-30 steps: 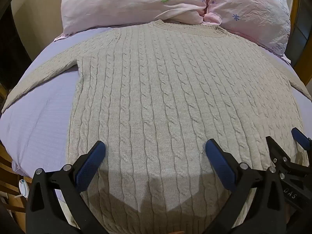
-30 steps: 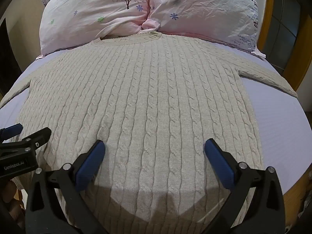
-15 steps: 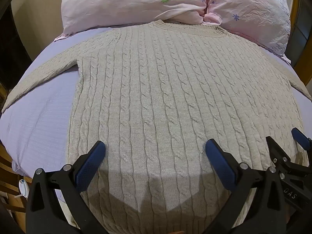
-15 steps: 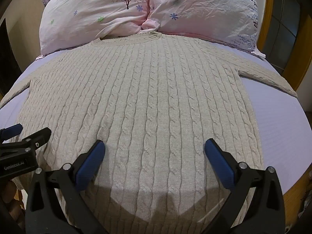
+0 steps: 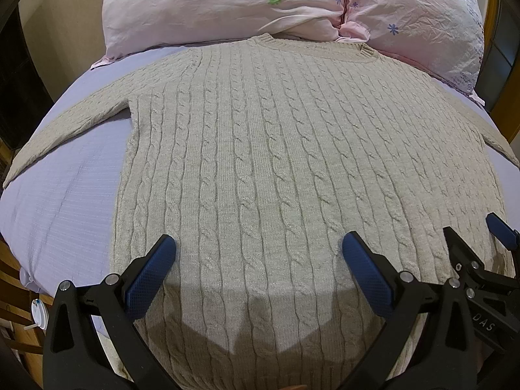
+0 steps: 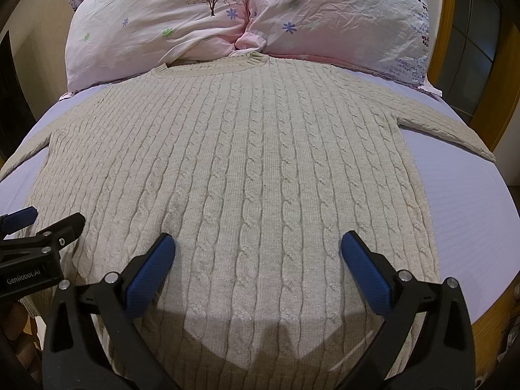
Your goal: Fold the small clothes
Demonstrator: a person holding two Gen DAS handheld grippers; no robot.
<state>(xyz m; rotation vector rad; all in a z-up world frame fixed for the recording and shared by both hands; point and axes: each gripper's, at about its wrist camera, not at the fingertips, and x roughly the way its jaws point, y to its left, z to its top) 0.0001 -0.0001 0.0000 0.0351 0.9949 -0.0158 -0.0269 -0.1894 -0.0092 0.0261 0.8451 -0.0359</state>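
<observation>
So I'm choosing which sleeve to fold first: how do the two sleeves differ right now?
In the left wrist view, the left sleeve shows nearly whole, slanting out over the sheet. The right sleeve runs off at the frame's edge there, and shows better in the right wrist view. Both lie flat, unfolded, spread away from the sweater.

The sweater (image 5: 276, 162) lies flat on the bed (image 5: 65, 201), collar against the pillows (image 5: 227, 6); the left gripper (image 5: 258, 266) hangs wide-jawed over its hem.

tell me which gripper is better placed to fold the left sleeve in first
Left. The left gripper hangs open over the sweater hem nearer the left sleeve; the right gripper sits nearer the other side.
</observation>
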